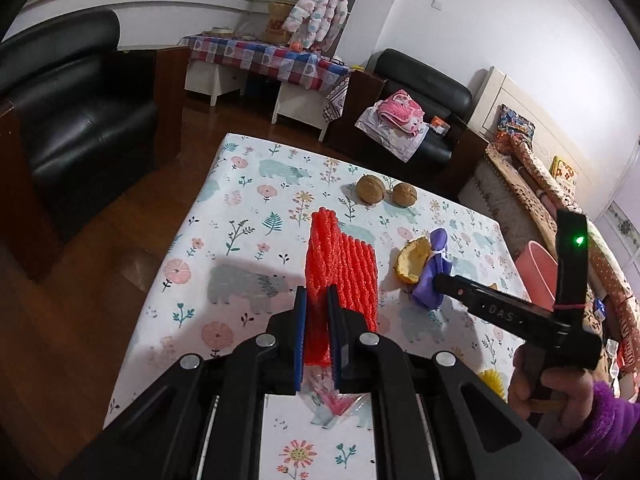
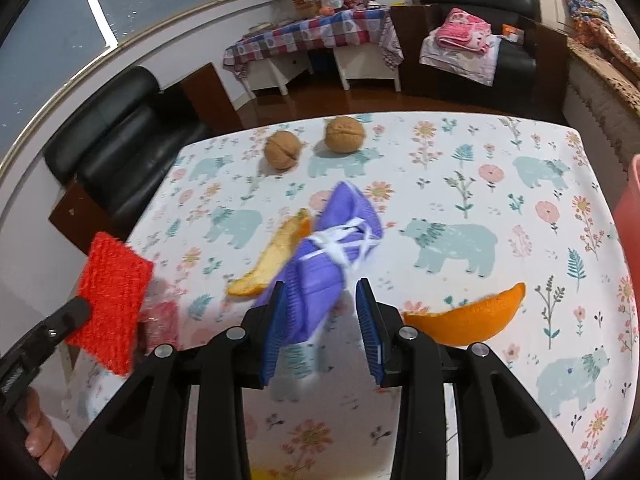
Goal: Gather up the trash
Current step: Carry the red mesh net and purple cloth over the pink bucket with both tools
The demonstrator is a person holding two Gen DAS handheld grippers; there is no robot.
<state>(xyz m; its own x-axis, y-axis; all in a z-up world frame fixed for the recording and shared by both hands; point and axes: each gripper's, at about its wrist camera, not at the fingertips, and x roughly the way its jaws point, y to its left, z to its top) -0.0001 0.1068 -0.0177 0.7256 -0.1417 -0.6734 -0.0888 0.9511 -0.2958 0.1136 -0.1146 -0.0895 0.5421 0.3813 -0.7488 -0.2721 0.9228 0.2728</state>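
The desk [image 2: 520, 152] is covered by a white cloth printed with pale green bears, pink flowers and leafy sprigs. Near its far edge two walnuts sit side by side, close but apart: the left walnut [image 2: 282, 149] and the right walnut [image 2: 344, 135]. Toward the middle lies a curled piece of orange peel [image 2: 272, 258], pale inside showing, touching a crumpled purple face mask [image 2: 340, 236] with white ear loops tangled across it. A second, larger orange peel [image 2: 466, 320] rests rind up nearer the front. On the left lies a clear plastic wrapper [image 1: 336, 404] with some red inside.
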